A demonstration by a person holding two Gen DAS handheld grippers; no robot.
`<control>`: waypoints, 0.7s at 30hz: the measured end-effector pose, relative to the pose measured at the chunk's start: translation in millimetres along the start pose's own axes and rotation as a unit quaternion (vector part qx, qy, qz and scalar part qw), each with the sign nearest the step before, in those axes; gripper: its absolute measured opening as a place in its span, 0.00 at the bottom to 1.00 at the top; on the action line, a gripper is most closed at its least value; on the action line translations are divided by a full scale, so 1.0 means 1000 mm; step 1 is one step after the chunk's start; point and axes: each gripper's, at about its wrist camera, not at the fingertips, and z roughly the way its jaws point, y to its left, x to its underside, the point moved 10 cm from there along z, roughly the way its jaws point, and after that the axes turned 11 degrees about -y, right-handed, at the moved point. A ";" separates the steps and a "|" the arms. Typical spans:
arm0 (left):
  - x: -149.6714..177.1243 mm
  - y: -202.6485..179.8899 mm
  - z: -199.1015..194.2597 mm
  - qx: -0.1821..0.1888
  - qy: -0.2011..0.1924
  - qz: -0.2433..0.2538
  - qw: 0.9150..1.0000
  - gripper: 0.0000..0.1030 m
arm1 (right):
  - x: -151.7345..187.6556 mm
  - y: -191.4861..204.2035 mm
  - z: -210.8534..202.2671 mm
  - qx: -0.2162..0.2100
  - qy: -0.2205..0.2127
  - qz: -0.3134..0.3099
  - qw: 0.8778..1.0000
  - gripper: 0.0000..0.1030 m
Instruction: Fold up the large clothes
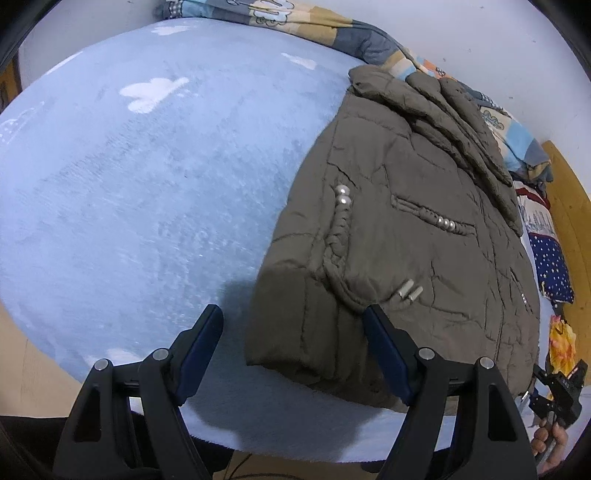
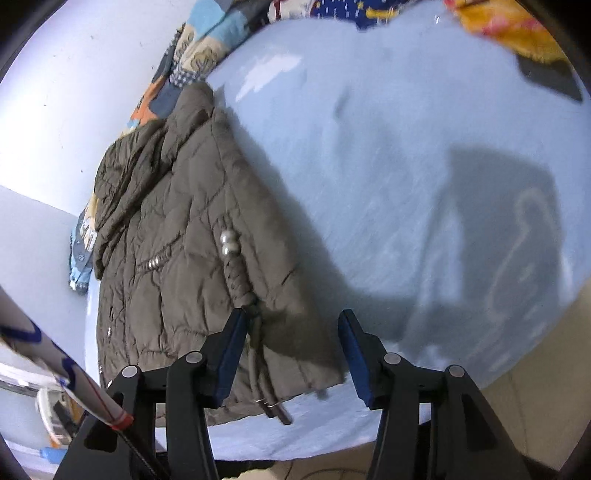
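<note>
One quilted brown coat (image 1: 402, 236), ahead of both grippers. One light-blue blanket (image 1: 147, 184) beneath it. One patchwork quilt (image 1: 332, 29) beyond. Two large pearl beads (image 1: 342, 195) on the coat's braided cord.

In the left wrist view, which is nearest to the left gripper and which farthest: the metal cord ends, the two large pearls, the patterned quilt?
From the left gripper:
1. Metal cord ends, just beyond the right finger.
2. Two large pearls, mid-jacket.
3. Patterned quilt, along the bed's far edge.

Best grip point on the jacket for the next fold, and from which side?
Probably the near hem corners of the jacket, from the bed's near edge. The hem lies flat and closest; left gripper and right gripper already stand open over it.
</note>
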 end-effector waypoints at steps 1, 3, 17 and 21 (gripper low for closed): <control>0.001 0.000 0.001 -0.001 0.001 0.003 1.000 0.75 | 0.002 0.001 0.001 0.000 0.000 -0.001 1.000 0.56; 0.002 -0.004 0.001 -0.002 -0.001 0.013 1.000 0.75 | 0.005 0.008 0.002 -0.008 0.002 -0.012 1.000 0.52; 0.000 -0.004 0.006 -0.021 -0.017 0.033 0.999 0.75 | 0.005 0.013 -0.002 -0.011 -0.013 -0.041 0.999 0.41; 0.003 -0.010 0.008 -0.018 -0.014 0.038 0.999 0.75 | 0.008 0.007 0.007 -0.016 -0.002 -0.020 1.000 0.47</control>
